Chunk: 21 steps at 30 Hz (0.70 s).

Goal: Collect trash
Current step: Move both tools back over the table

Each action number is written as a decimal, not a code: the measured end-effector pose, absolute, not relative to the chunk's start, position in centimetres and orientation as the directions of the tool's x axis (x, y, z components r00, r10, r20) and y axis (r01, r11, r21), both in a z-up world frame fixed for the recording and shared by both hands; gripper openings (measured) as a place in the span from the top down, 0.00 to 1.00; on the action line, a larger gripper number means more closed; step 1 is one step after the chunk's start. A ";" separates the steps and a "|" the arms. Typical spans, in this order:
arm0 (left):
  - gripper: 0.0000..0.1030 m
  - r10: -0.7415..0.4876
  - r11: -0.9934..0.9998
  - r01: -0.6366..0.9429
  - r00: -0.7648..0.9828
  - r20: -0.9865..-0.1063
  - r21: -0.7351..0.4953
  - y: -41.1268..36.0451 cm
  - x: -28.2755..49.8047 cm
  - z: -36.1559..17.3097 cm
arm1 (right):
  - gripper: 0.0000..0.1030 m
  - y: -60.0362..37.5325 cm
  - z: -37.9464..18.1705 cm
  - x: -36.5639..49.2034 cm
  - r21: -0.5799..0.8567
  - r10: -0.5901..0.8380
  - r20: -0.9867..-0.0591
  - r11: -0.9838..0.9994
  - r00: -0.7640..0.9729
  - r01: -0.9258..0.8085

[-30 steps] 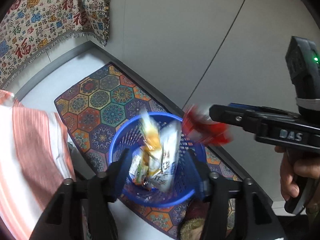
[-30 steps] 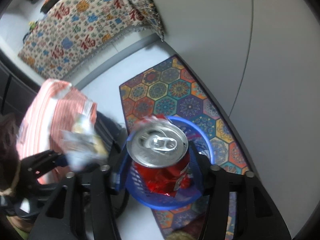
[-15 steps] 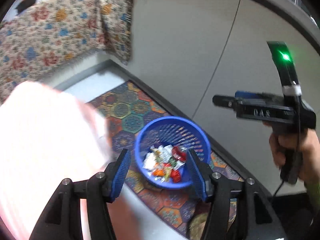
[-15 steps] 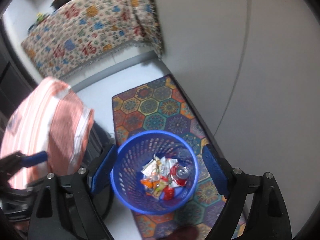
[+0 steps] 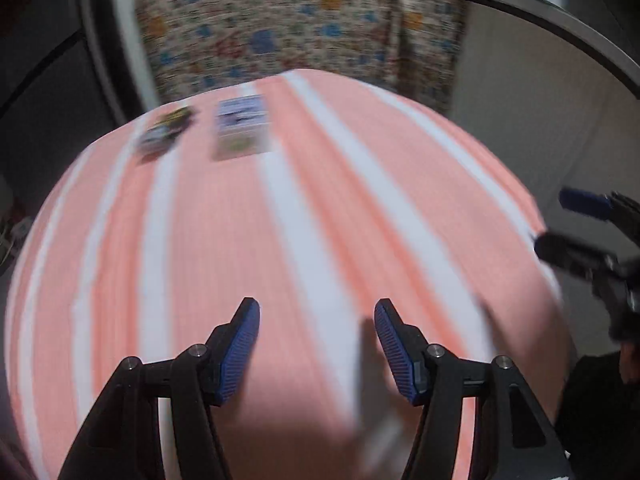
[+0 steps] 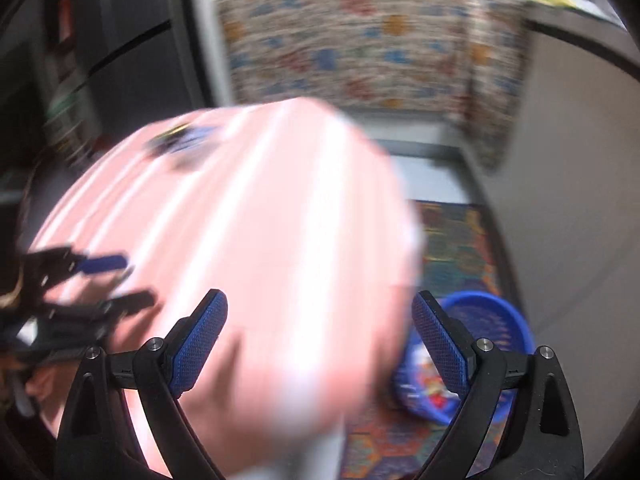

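Tools both empty: we see our left tool [image 5: 317,344] and right tool [image 6: 320,338] opening over the striped table [image 5: 320,208]. Blurred wrappers [image 5: 240,128] lie at its far edge; blue basket [image 6: 508,316] sits beside it.

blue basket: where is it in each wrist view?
Left wrist: not in view; the striped cloth fills the frame.
Right wrist: blue basket at lower right, on the floor behind the right finger, trash inside.
Shared landmark: the striped cloth, and the patterned cloth behind it.
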<state>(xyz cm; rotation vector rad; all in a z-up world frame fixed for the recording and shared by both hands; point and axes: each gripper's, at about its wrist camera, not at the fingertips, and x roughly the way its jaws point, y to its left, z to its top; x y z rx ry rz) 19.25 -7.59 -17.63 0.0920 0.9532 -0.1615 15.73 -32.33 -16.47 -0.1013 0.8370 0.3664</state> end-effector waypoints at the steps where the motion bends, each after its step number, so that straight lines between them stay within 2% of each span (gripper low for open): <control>1: 0.41 -0.079 0.989 0.148 0.572 -0.816 0.008 -6.1 19.4 -17.7 | 0.09 -30.3 -16.8 15.9 0.046 0.285 -0.746 0.924 0.602 -0.380; 6: 0.40 -0.015 0.999 0.040 0.572 -0.820 0.009 0.2 20.3 -18.4 | 0.09 -22.9 -18.9 17.6 -0.005 0.280 -0.762 0.899 0.584 -0.438; 8: 0.30 -0.026 0.999 0.034 0.584 -0.811 -0.008 1.1 20.5 -18.6 | 0.09 -20.8 -20.0 18.1 -0.045 0.255 -0.765 0.895 0.592 -0.445; 11: 0.27 -0.012 0.999 0.033 0.596 -0.803 0.009 1.0 20.5 -18.7 | 0.09 -19.1 -21.5 18.7 -0.087 0.224 -0.776 0.888 0.590 -0.452; 16: 0.17 -0.012 1.000 0.029 0.599 -0.801 0.006 2.2 22.3 -19.3 | 0.01 -20.7 -21.9 19.6 0.026 0.264 -0.799 0.913 0.540 -0.407; 21: 0.15 -0.022 0.999 0.041 0.594 -0.804 0.003 2.5 26.3 -19.3 | 0.00 -20.6 -21.8 19.6 0.014 0.248 -0.799 0.918 0.548 -0.396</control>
